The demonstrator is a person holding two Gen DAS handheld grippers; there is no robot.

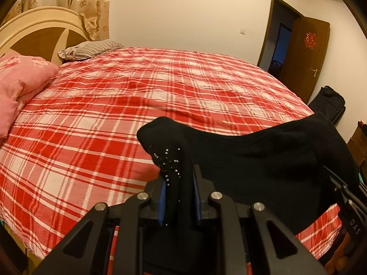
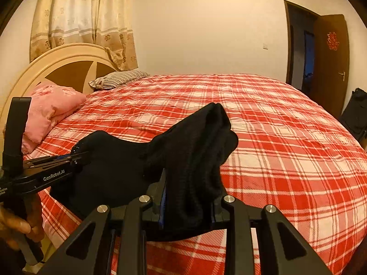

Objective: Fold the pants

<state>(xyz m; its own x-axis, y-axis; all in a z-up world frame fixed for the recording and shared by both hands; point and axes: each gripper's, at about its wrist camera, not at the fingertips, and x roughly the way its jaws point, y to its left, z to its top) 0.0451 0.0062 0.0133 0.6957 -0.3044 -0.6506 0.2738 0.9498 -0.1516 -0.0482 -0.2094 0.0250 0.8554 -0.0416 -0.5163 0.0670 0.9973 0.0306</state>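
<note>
I have the black pants [image 1: 263, 158] off the bed and hanging between my two tools, so by my reading the fold itself has barely begun: I see no flat, squared layers anywhere, only bunched cloth in the air above the red plaid bedspread [image 1: 110, 105]. My left gripper [image 1: 179, 197] is clamped on one bunch of fabric, the part dotted with small shiny studs, which rises at twelve o'clock from between its blue pads. My right gripper [image 2: 188, 206] is clenched on another thick wad that stands up at twelve o'clock in its own view, and from there the cloth sags across toward nine o'clock, where the left tool bites it. I judge what is left to be nearly everything: lay the garment down on the bedspread, smooth it, bring leg over leg, then fold it down its length. As for containers, I can see no basket, drawer or box meant for the pants; only a dark bag [image 1: 330, 103] by the door at three o'clock, its contents hidden.
</note>
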